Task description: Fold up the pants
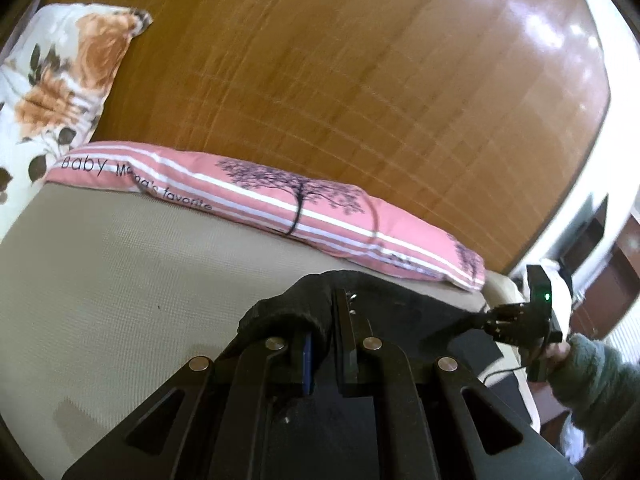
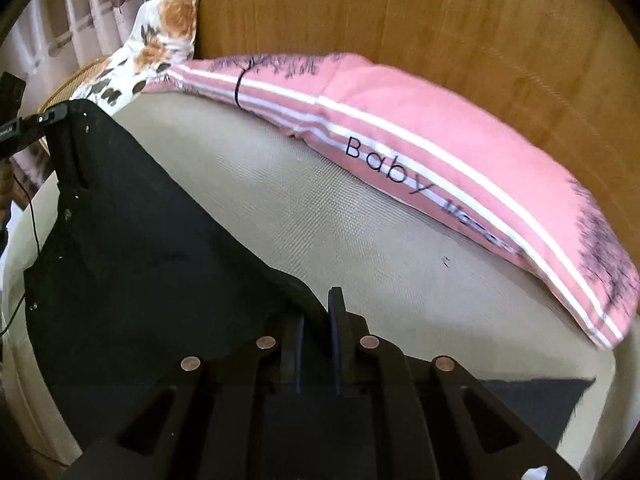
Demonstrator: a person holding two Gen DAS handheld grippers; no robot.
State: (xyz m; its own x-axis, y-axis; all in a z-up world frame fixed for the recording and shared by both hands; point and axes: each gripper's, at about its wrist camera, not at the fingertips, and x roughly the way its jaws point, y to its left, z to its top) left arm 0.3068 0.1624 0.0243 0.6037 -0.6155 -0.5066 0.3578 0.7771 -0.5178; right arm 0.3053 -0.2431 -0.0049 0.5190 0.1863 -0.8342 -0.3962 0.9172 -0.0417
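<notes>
In the left wrist view, the left tool (image 1: 326,320) has its two fingers pressed together on a bunched fold of the black pants (image 1: 400,304), pinching the cloth, which humps up over the left finger. One pair of pants shows, stretched as a dark sheet from this tool across to the right tool (image 1: 486,315), which grips the far edge of the cloth. A hand (image 1: 556,350) in a grey-green sleeve holds that second tool, and a green light glows on its body. The pants hang just above the beige mattress (image 1: 120,272) of the bed. Two pillows lie along the wooden headboard (image 1: 360,80): one pink striped pillow (image 1: 280,204) printed with a tree and the word "Baby", and one white floral pillow (image 1: 52,80) at the left, touching the pink one's end.

In the right wrist view, the right tool (image 2: 316,320) pinches an edge of the pants (image 2: 140,260) between its closed fingers. The black cloth spreads leftward and upward from it over the mattress (image 2: 320,220) to the left tool (image 2: 60,112), whose tip holds the far upper corner. The same two pillows appear: the pink one (image 2: 440,140) running along the headboard (image 2: 440,20), the floral one (image 2: 160,40) propped at its left end. A curtain (image 2: 80,12) hangs at the far left.
</notes>
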